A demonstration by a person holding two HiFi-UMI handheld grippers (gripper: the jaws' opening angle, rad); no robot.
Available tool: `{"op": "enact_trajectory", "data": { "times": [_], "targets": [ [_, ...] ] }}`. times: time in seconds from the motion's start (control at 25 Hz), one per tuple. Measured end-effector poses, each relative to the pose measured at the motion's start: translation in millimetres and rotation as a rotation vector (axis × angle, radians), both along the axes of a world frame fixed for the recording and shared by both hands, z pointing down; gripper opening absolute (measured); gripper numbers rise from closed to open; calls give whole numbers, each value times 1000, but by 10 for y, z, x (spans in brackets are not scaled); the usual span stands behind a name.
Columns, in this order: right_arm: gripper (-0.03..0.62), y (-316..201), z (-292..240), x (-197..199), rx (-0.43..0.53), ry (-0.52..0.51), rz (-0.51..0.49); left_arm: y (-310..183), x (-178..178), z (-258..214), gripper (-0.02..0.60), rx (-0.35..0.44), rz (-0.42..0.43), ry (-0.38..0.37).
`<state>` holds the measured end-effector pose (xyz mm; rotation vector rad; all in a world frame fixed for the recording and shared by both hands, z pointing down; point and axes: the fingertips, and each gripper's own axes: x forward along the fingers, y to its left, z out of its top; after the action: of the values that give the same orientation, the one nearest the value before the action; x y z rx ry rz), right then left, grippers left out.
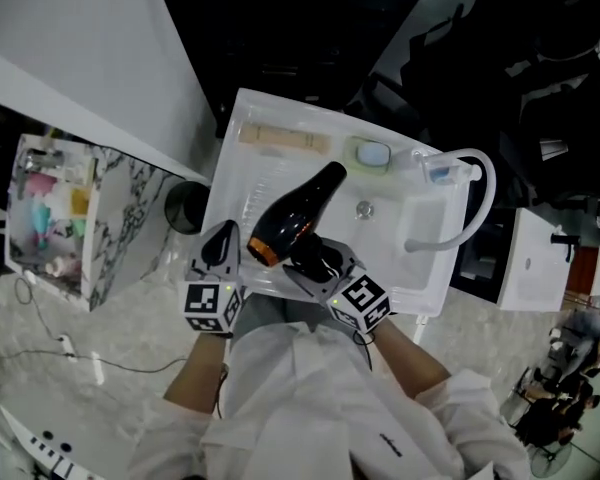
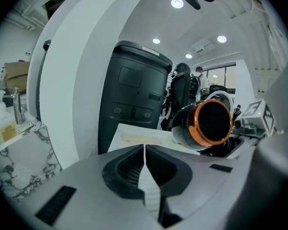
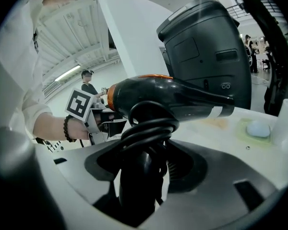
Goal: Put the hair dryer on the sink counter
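Observation:
A black hair dryer (image 1: 295, 213) with an orange ring at its rear hangs just above the front of the white sink counter (image 1: 242, 173), nozzle pointing away from me. My right gripper (image 1: 315, 258) is shut on its handle, where the black cord is coiled; in the right gripper view the hair dryer (image 3: 173, 97) lies across the gripper (image 3: 146, 162). My left gripper (image 1: 223, 243) hovers at the counter's front left edge, beside the dryer's rear. In the left gripper view its jaws (image 2: 144, 150) meet with nothing between them, and the hair dryer (image 2: 209, 123) shows its orange end at right.
On the counter lie a pale wooden bar (image 1: 285, 138), a soap dish (image 1: 373, 154) and a white curved faucet (image 1: 475, 193) over the basin (image 1: 425, 223). A black cup (image 1: 185, 206) and a marbled box of toiletries (image 1: 55, 213) stand at left. A dark bin (image 2: 134, 95) stands behind.

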<state>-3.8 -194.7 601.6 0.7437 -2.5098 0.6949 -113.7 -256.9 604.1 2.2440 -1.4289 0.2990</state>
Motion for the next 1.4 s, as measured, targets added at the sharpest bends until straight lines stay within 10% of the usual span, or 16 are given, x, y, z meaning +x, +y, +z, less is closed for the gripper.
{"op": "enact_trajectory", "data": {
  "times": [1.4],
  "targets": [
    [272,-117,1164,-134,-94,246,-210,-60,-31,449,34,-48,-2,31]
  ]
}}
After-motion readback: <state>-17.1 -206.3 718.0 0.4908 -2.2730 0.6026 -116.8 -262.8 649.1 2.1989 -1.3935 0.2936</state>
